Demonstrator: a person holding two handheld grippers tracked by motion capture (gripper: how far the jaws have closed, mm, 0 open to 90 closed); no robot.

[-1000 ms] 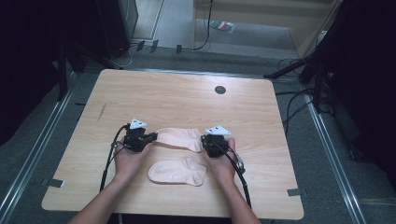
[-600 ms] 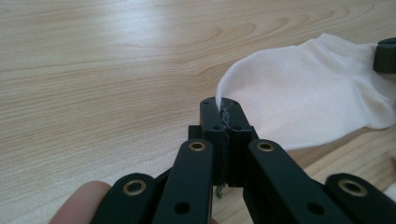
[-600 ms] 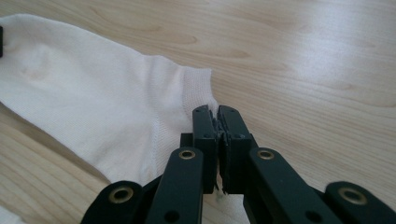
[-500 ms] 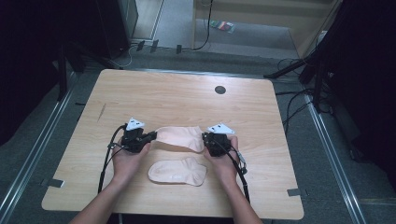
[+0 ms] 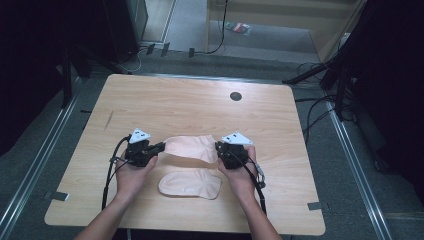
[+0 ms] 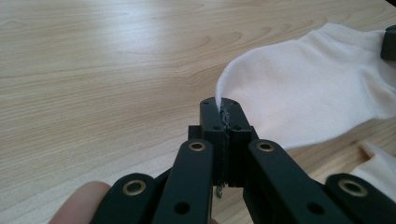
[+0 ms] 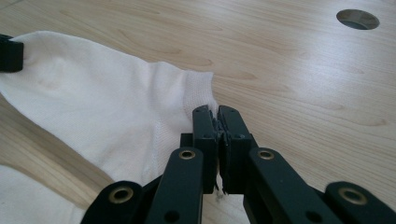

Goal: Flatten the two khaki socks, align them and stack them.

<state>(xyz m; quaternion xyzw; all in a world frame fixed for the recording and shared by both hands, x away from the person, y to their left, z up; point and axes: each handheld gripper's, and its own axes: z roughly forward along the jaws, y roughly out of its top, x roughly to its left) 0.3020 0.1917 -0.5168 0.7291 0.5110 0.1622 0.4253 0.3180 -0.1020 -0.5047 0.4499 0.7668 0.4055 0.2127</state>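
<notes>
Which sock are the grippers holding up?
The farther sock, stretched between the left gripper and the right gripper. The nearer sock lies flat on the table, untouched.

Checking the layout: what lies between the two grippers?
In the high view, the held sock spans from the left gripper to the right gripper, each shut on one end; nothing else lies between.
</notes>
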